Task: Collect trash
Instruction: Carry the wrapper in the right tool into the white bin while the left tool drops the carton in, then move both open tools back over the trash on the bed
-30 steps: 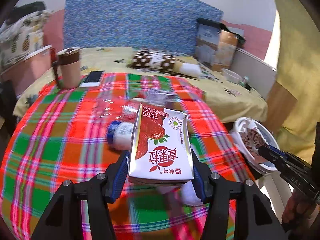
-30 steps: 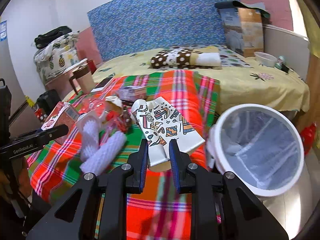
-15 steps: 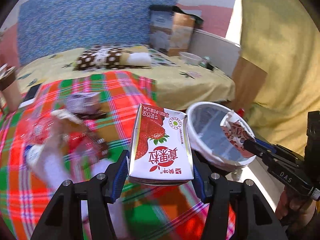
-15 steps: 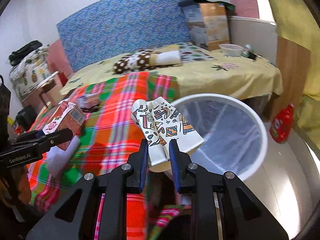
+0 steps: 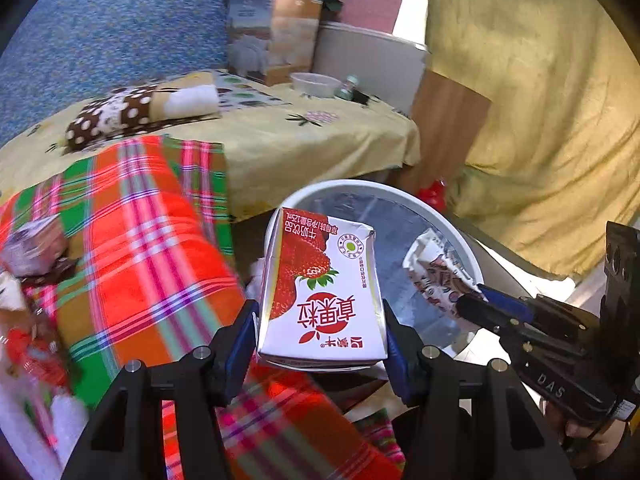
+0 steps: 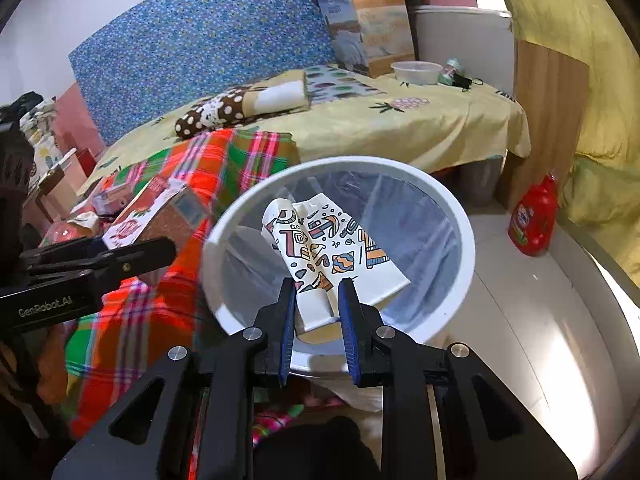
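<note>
My left gripper [image 5: 320, 332] is shut on a strawberry milk carton [image 5: 322, 288] and holds it at the near rim of the white trash bin [image 5: 360, 188]. My right gripper [image 6: 318, 304] is shut on a crushed patterned paper cup [image 6: 332, 248] and holds it over the open mouth of the bin [image 6: 460, 224], which is lined with a clear bag. The right gripper and cup also show in the left wrist view [image 5: 436, 272], above the bin. The carton and left gripper show at the left of the right wrist view [image 6: 156, 208].
A plaid cloth [image 5: 132, 240] covers the bed's near part, with more wrappers and bottles [image 5: 32, 248] at its left. A red bottle [image 6: 534, 220] stands on the floor right of the bin. A spotted pillow [image 6: 240, 108] and cardboard box [image 6: 368, 28] lie further back.
Both grippers have swung right from over the plaid cloth to the bin. The cup now hangs over the bin's mouth and the carton has reached its rim.
</note>
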`<state>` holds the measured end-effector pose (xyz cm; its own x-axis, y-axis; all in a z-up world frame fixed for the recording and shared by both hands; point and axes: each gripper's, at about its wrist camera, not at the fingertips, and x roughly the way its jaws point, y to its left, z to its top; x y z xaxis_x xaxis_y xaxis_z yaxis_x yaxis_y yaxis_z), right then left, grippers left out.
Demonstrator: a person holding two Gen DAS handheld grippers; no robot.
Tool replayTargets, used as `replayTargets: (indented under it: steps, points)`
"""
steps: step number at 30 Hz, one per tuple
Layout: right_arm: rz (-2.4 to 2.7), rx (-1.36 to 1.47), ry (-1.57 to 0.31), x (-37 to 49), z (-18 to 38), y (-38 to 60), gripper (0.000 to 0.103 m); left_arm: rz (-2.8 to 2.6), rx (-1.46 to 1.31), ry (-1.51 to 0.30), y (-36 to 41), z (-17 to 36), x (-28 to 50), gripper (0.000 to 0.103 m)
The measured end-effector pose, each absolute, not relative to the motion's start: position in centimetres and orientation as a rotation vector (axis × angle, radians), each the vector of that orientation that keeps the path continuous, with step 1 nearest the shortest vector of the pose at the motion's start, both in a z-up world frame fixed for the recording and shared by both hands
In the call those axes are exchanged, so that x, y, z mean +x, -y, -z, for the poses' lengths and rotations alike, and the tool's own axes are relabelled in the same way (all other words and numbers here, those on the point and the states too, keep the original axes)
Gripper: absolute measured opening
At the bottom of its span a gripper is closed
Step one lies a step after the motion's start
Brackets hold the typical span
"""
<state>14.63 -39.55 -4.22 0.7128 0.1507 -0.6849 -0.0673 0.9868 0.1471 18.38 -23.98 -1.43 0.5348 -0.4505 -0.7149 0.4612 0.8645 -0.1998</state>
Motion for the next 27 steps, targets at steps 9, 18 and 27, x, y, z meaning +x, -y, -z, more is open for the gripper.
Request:
replayTargets:
  steps: [9,18,27]
  points:
    - [-0.129,0.128,-0.801,15.3,4.9,40.4,0.024,0.578,0.032,-0.875,26.0,2.6,19.3,0.057]
    - [-0.108,0.133,-0.805,15.7,5.2,40.9,0.024,0.564,-0.001,-0.863,25.5,2.4,19.9,0.058]
    - [-0.111,0.128,-0.775,15.1,4.3,40.6,0.026,0.555,-0.044,-0.83,23.9,1.2,18.7,0.059]
